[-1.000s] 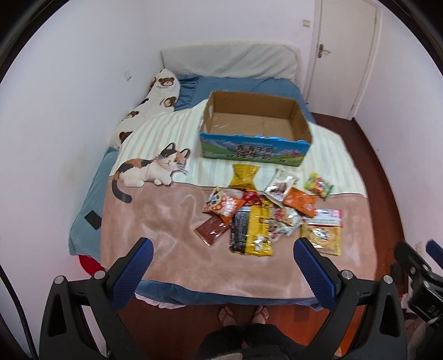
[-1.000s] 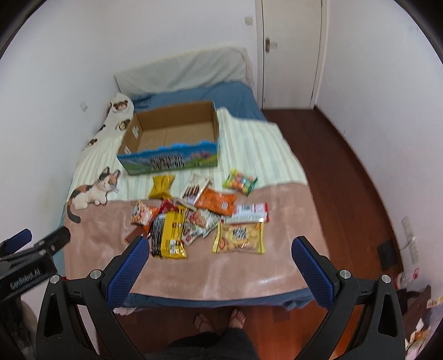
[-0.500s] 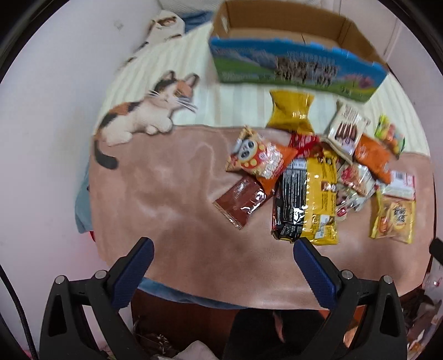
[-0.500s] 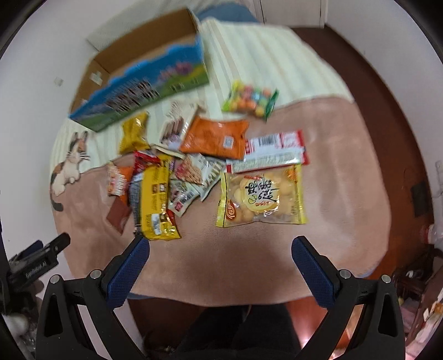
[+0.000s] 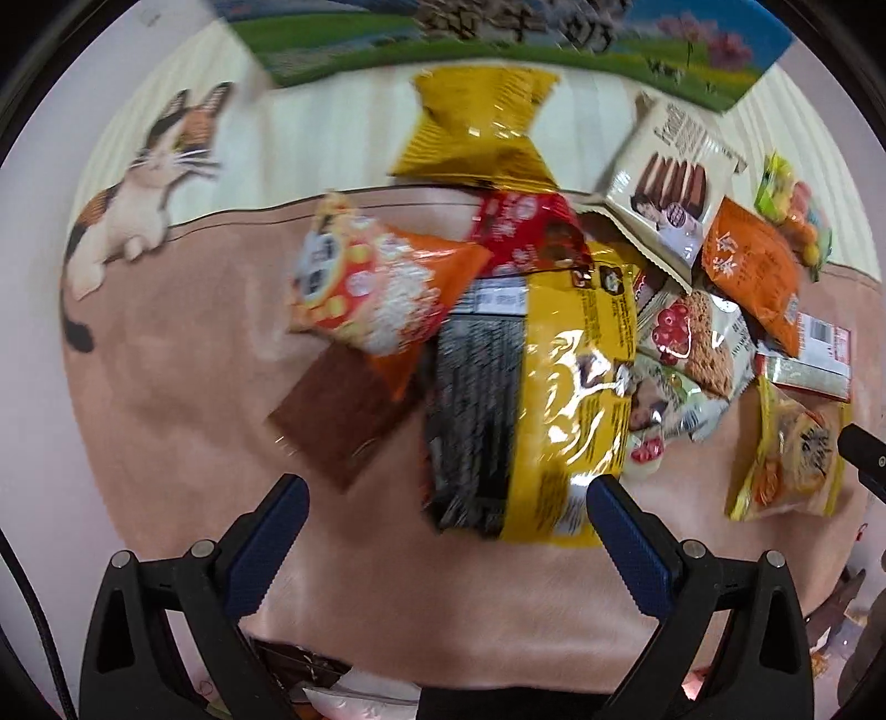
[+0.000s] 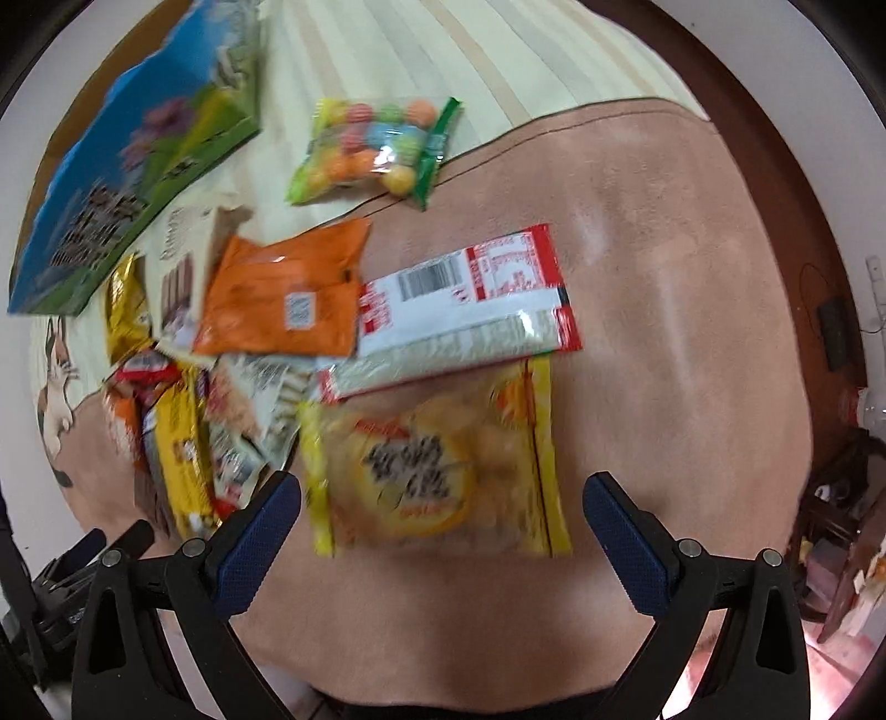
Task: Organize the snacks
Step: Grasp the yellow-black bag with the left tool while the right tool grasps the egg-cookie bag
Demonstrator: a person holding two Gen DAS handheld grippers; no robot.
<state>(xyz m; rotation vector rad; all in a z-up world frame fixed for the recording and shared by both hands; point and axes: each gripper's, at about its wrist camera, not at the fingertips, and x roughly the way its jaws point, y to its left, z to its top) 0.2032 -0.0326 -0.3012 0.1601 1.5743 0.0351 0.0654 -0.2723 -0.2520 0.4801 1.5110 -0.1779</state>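
Left tool (image 5: 446,507) hanging spread wide, gripping nothing, over yellow-black snack bag (image 5: 531,404); right tool (image 6: 443,504) likewise spread over yellow cracker pack (image 6: 437,459) lying on bed blanket (image 6: 664,310).

Bare blanket (image 6: 664,266) lies open right of the snack pile, and near edge (image 5: 421,598) below it is free too. Left side beside brown packet (image 5: 343,410) open up to the cat print (image 5: 138,188). Pile itself packed, packets overlapping, yellow bag (image 5: 559,399) on top. Box (image 5: 498,50) walls off the far side
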